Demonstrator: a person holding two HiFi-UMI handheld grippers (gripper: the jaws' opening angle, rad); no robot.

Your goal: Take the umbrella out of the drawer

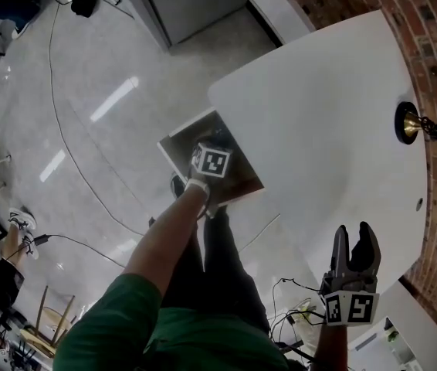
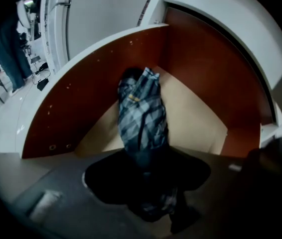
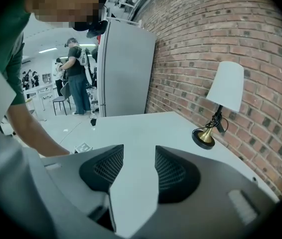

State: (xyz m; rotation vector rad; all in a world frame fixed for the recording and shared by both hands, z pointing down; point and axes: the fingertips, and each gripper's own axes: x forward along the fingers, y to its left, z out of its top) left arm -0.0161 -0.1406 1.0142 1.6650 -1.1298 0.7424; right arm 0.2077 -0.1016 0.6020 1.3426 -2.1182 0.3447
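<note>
The folded umbrella (image 2: pixel 142 113), in a blue-grey plaid cover, lies in the open drawer (image 2: pixel 91 98), which has red-brown walls and a pale floor. My left gripper (image 2: pixel 146 168) reaches down into the drawer, and its dark jaws are closed round the umbrella's near end. From the head view only the marker cube of the left gripper (image 1: pixel 209 165) shows over the drawer (image 1: pixel 243 178); the umbrella is hidden there. My right gripper (image 1: pixel 356 242) hovers over the near edge of the white table (image 1: pixel 319 114), open with nothing between its fingers (image 3: pixel 101 168).
A lamp with a brass base (image 1: pixel 419 124) and a white shade (image 3: pixel 225 83) stands at the table's far side by the brick wall (image 3: pixel 196 39). A grey cabinet (image 3: pixel 126 73) stands beyond the table. Cables (image 1: pixel 64 130) run over the shiny floor. People stand far back.
</note>
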